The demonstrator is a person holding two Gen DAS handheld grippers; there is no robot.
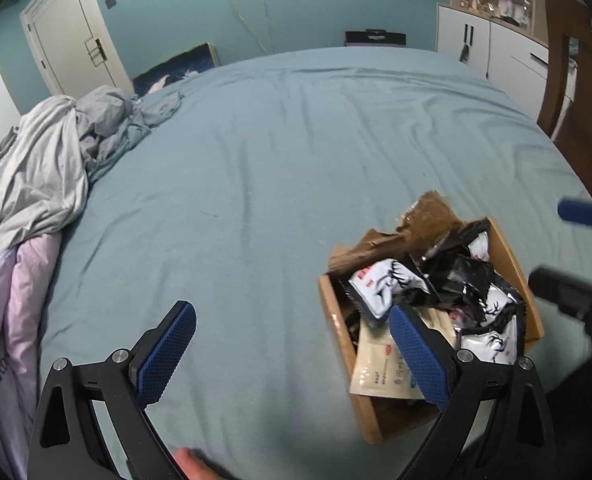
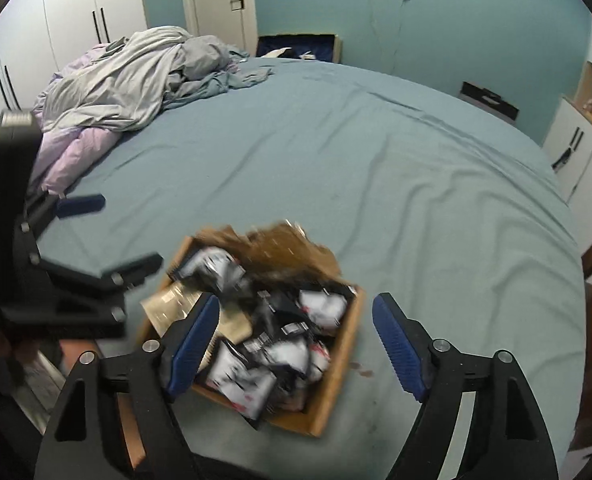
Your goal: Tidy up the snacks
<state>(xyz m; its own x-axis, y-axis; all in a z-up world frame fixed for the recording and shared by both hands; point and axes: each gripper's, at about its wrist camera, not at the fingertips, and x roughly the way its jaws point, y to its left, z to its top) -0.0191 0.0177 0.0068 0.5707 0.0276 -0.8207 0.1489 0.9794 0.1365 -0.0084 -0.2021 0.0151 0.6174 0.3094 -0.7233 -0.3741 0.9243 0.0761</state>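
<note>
Nearest you, your left gripper (image 1: 291, 348) hangs just above the bed with its two blue-padded fingers (image 1: 167, 354) spread wide apart and nothing between them; its right finger overlaps the near corner of the box in this view, though whether it touches cannot be told. Your right gripper (image 2: 296, 344) is likewise wide open and holds nothing, hovering over the near side of the same box. The box (image 1: 514, 264) is a shallow wooden tray with low walls, sitting flat on the sheet at the near side of the bed, just ahead of both grippers. It is heaped with snack packets (image 1: 380, 286), mostly glossy black-and-white pouches with a dark antler-like design and small red marks, plus a flat pale packet (image 1: 376, 372) leaning over the near-left wall. A crumpled brown paper bag (image 1: 432, 220) rises from the far end of the box. The right wrist view of the packets is blurred. The bed (image 1: 275, 160) is covered by a lightly wrinkled blue-green sheet that fills most of both views. Farther back on the left lies a pile of rumpled grey and lilac bedding (image 1: 35, 168). Beyond the bed stand a teal wall (image 1: 296, 4), a white door (image 1: 65, 32) and white cabinets (image 1: 492, 48).
</note>
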